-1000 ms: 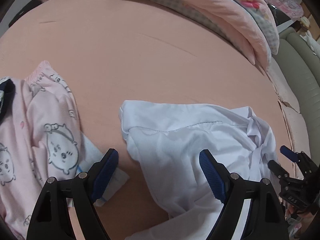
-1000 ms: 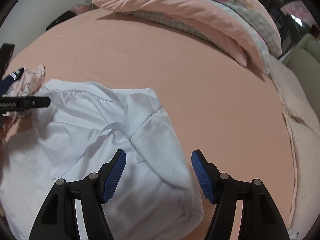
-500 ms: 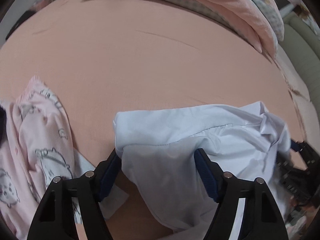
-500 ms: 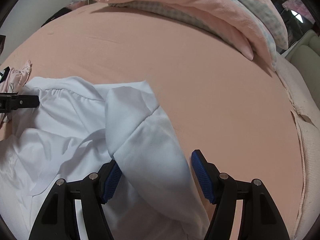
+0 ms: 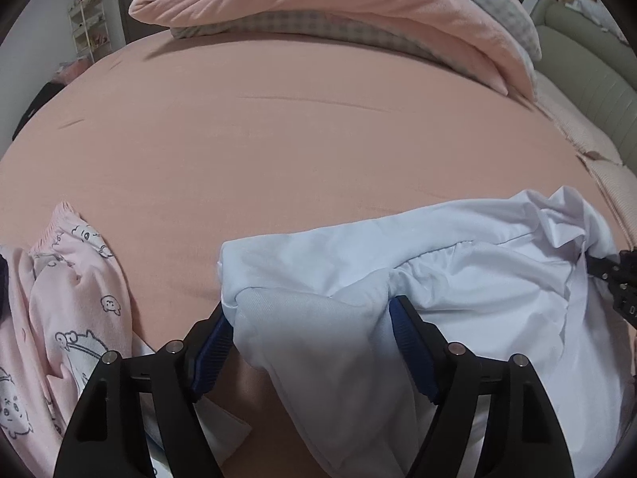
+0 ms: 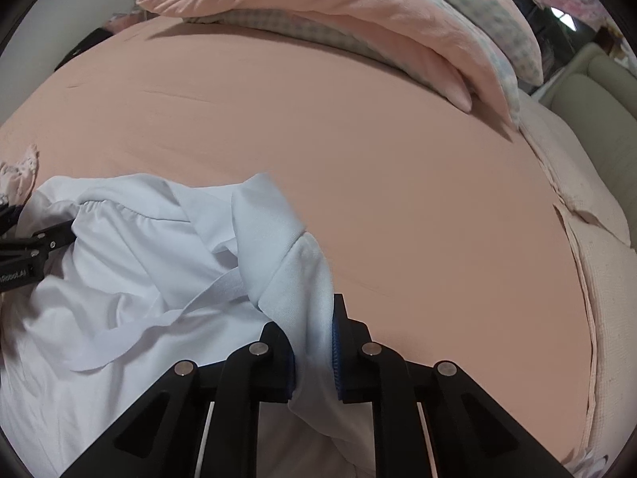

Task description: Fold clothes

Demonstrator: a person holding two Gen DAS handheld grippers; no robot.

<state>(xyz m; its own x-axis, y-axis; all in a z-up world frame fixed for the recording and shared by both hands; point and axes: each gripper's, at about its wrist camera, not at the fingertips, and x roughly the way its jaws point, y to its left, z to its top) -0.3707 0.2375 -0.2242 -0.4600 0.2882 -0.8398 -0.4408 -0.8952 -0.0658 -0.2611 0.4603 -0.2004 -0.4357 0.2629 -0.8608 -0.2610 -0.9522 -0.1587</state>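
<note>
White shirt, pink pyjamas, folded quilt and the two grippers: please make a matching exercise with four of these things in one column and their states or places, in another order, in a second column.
1. white shirt
2. pink pyjamas
3. right gripper
4. folded quilt

a. at the far end of the bed
b. shut on a sleeve
c. printed with cartoon animals
d. crumpled between both grippers

Pairs: 1-d, 2-c, 3-b, 4-a

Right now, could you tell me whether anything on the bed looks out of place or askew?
The white shirt lies crumpled rather than flat, its collar end bunched. The right gripper has just closed on one sleeve, while the left gripper stands open around the other. Nothing looks damaged.
</note>
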